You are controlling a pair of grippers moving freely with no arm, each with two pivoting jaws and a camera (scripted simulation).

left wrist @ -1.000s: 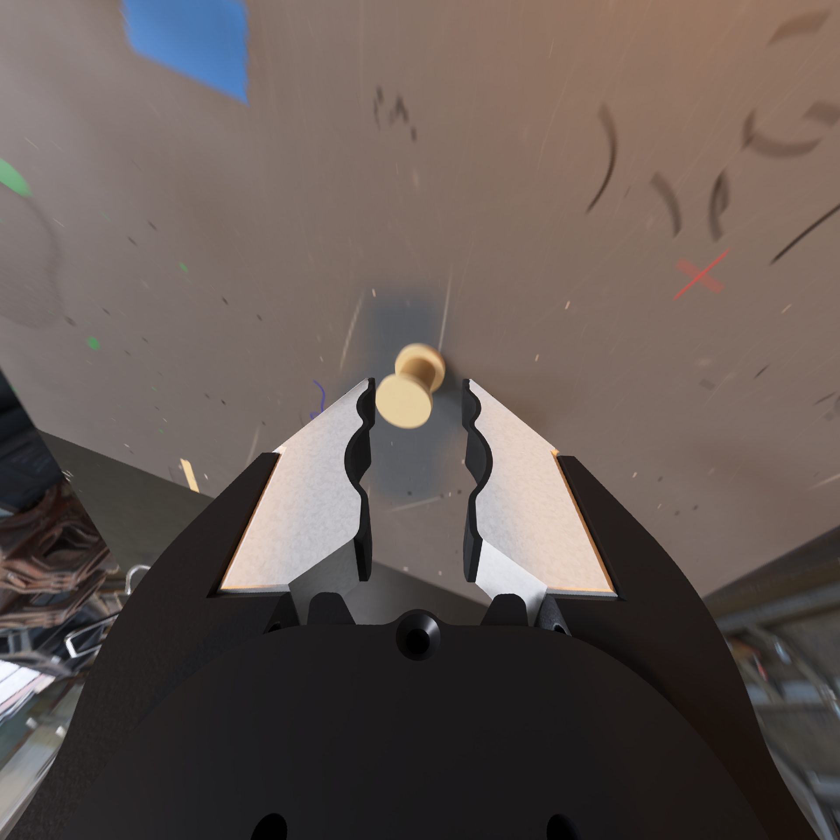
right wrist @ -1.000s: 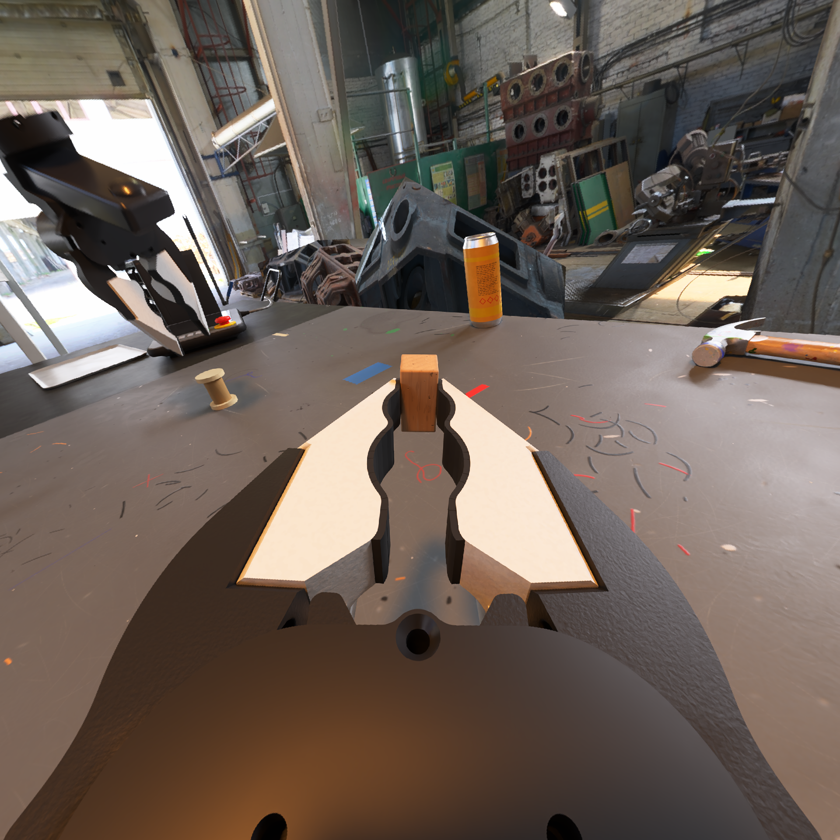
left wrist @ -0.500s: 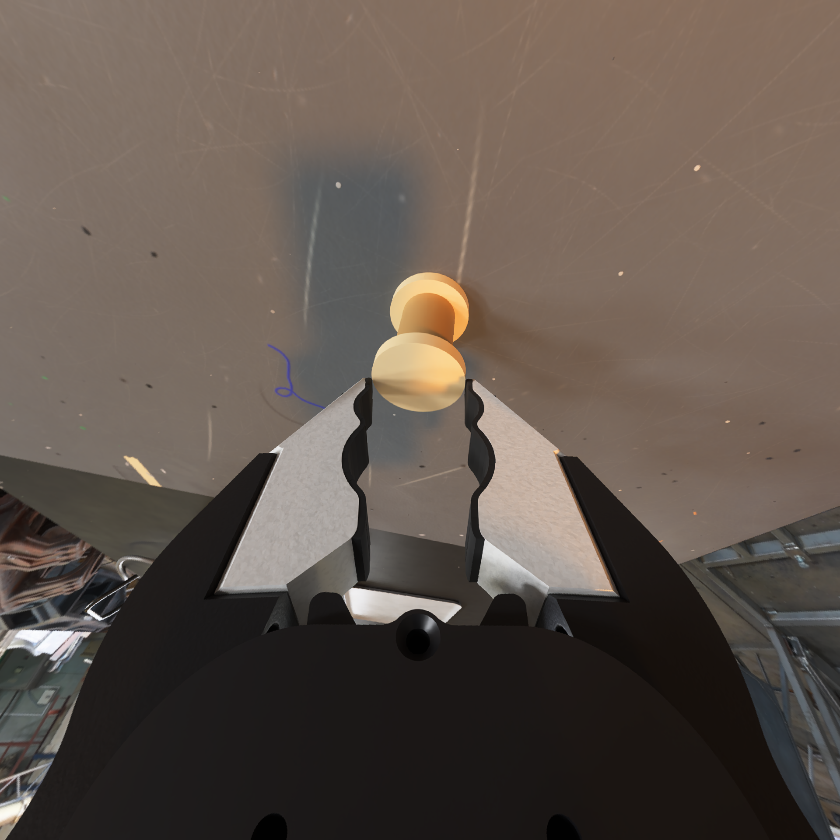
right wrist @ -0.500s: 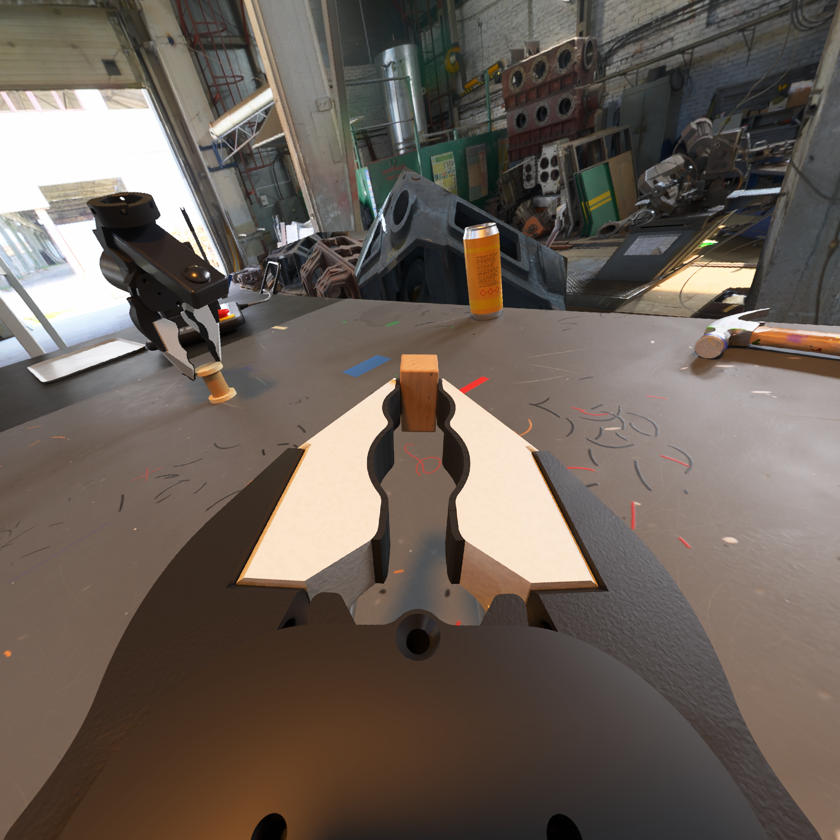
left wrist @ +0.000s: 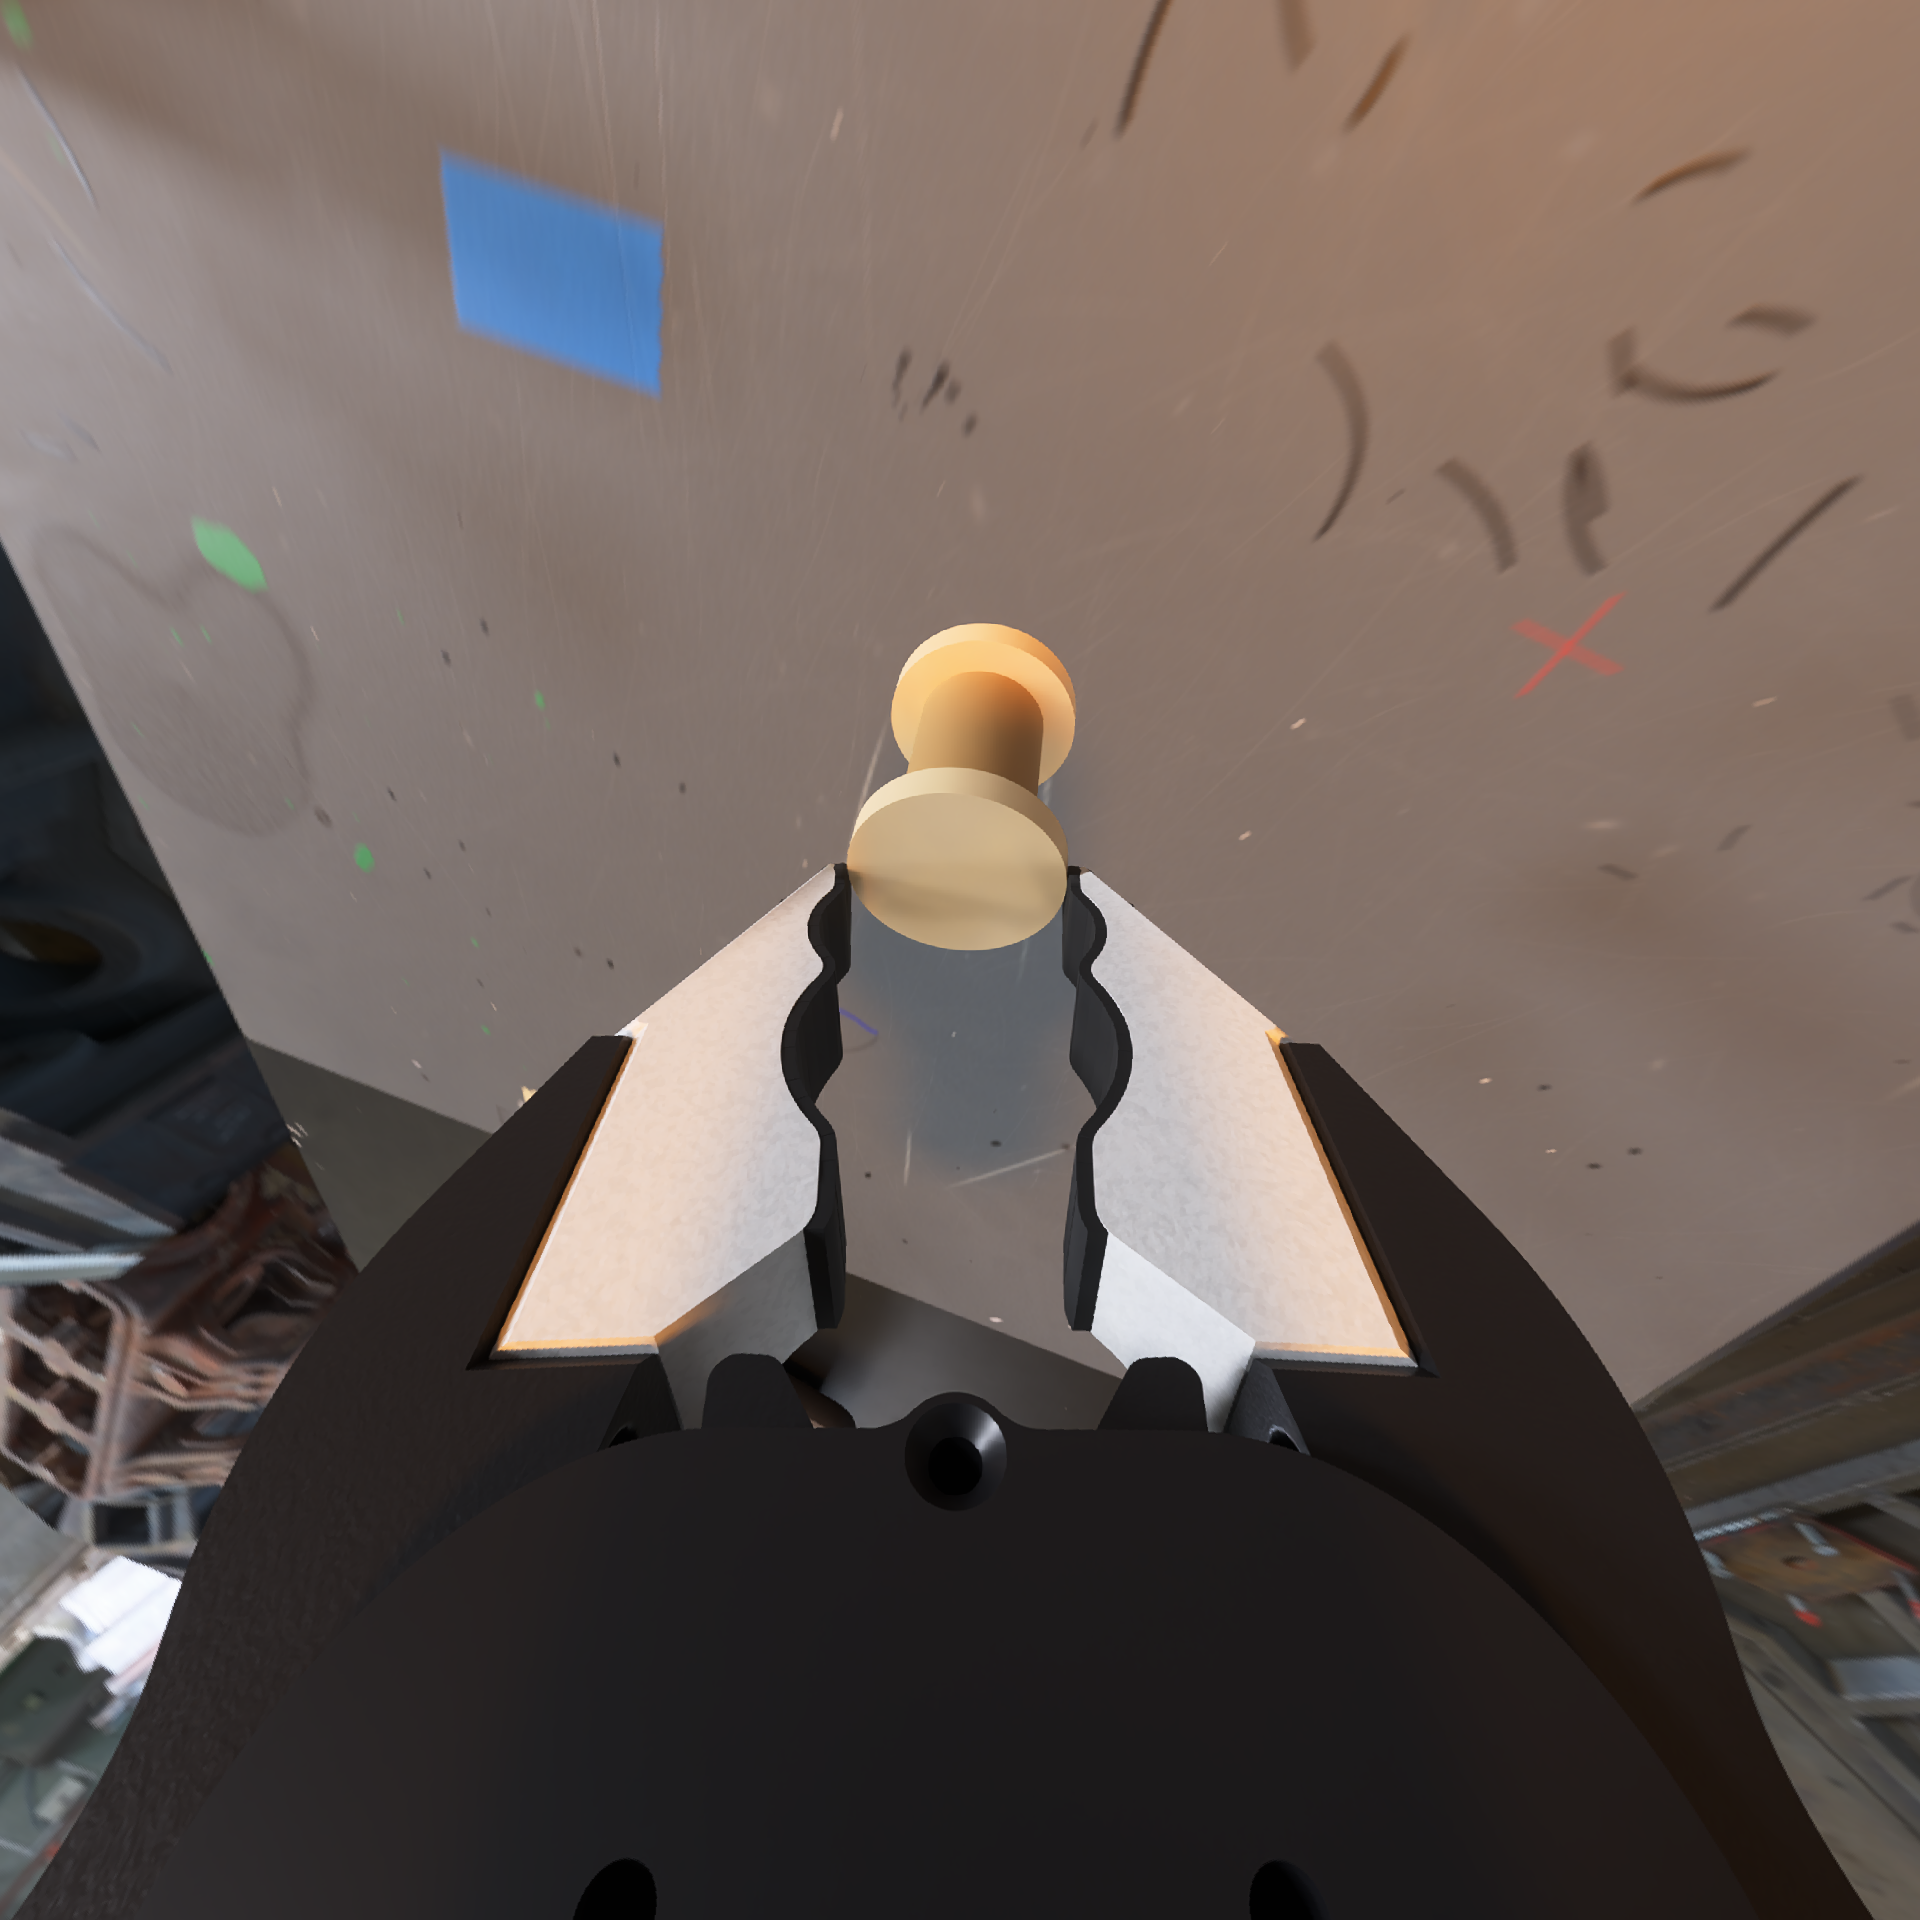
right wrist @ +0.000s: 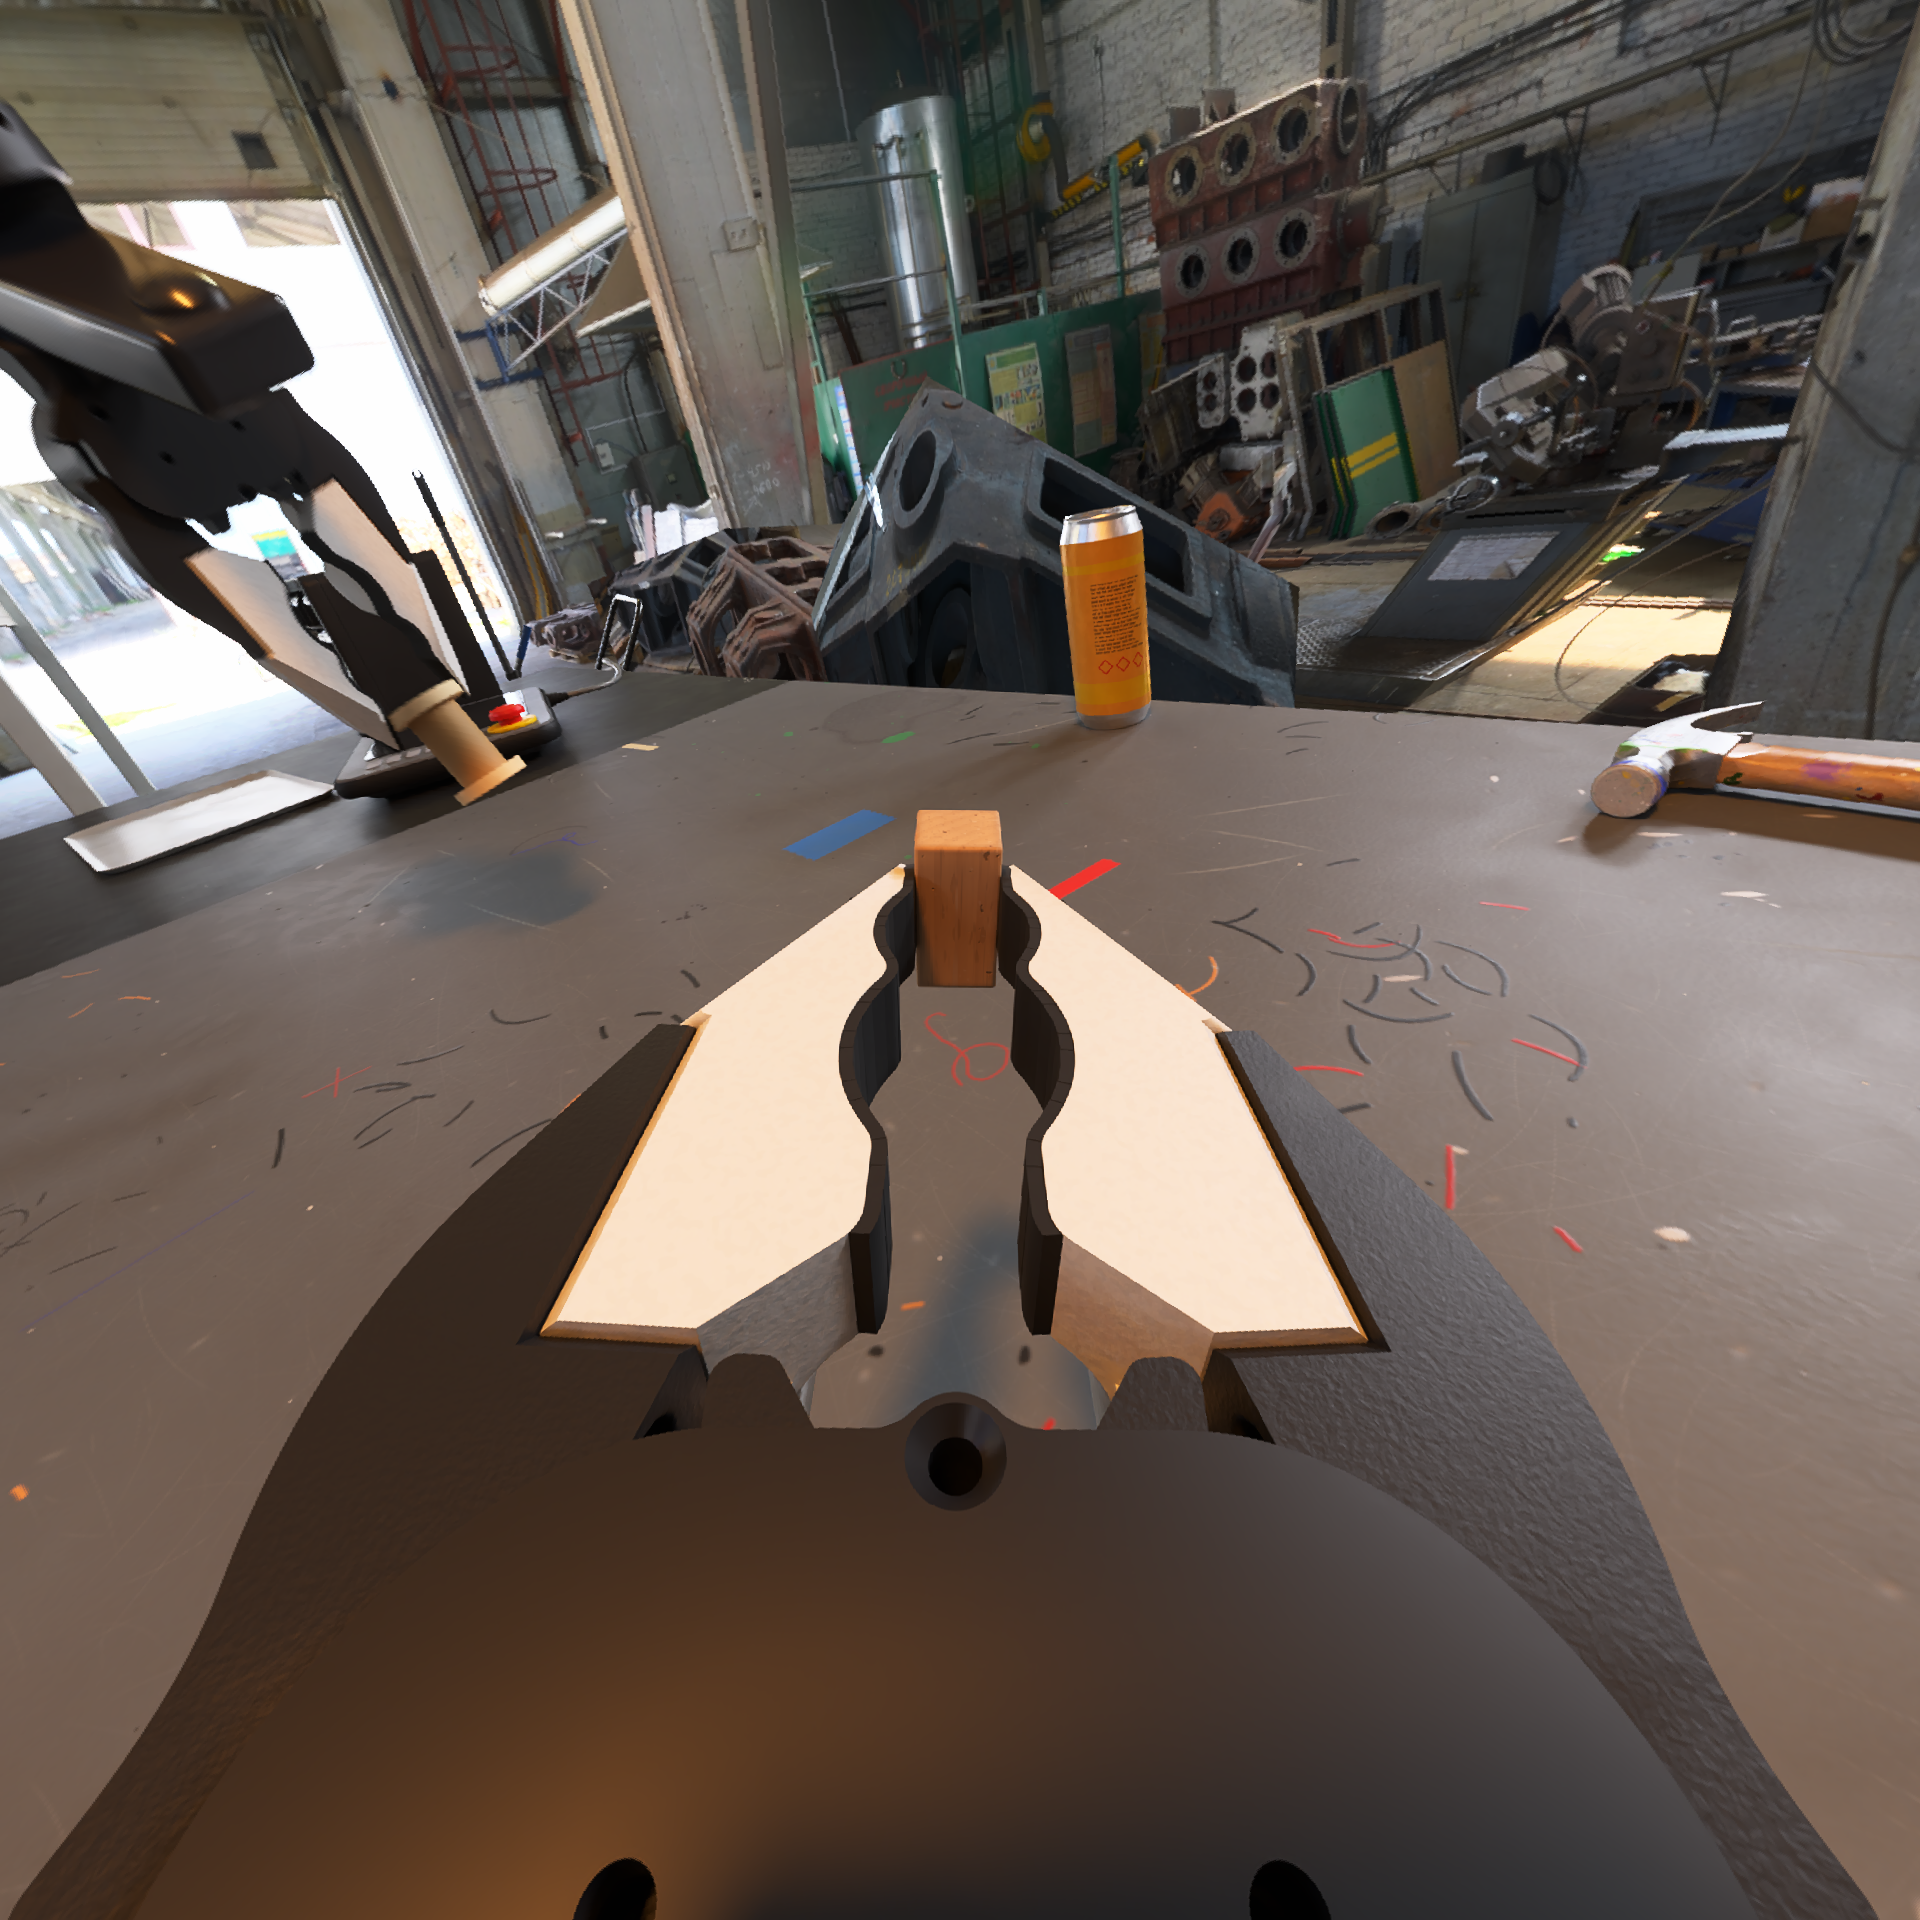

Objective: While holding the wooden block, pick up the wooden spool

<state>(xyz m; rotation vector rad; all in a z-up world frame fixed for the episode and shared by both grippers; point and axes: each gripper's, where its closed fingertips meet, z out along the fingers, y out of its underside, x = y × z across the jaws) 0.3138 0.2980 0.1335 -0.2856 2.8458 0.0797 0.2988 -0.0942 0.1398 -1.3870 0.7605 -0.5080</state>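
Observation:
My left gripper (left wrist: 956, 883) is shut on the top flange of the pale wooden spool (left wrist: 971, 790) and holds it clear of the dark table (left wrist: 1351, 260). In the right wrist view the left gripper (right wrist: 410, 712) hangs at the far left with the spool (right wrist: 462, 743) tilted in its fingertips, above the table. My right gripper (right wrist: 958, 883) is shut on the small wooden block (right wrist: 958, 904), held upright at its fingertips above the table (right wrist: 1558, 1351).
An orange can (right wrist: 1107, 613) stands at the table's far edge. A hammer (right wrist: 1756, 774) lies at the far right. A white tray (right wrist: 197, 821) and a black box with a red button (right wrist: 499, 722) sit far left. A blue tape patch (right wrist: 836, 834) marks the table.
My left gripper came down over the spool, shut on its top flange, and has lifted it off the table, tilted. The right gripper has kept hold of the block and stayed still.

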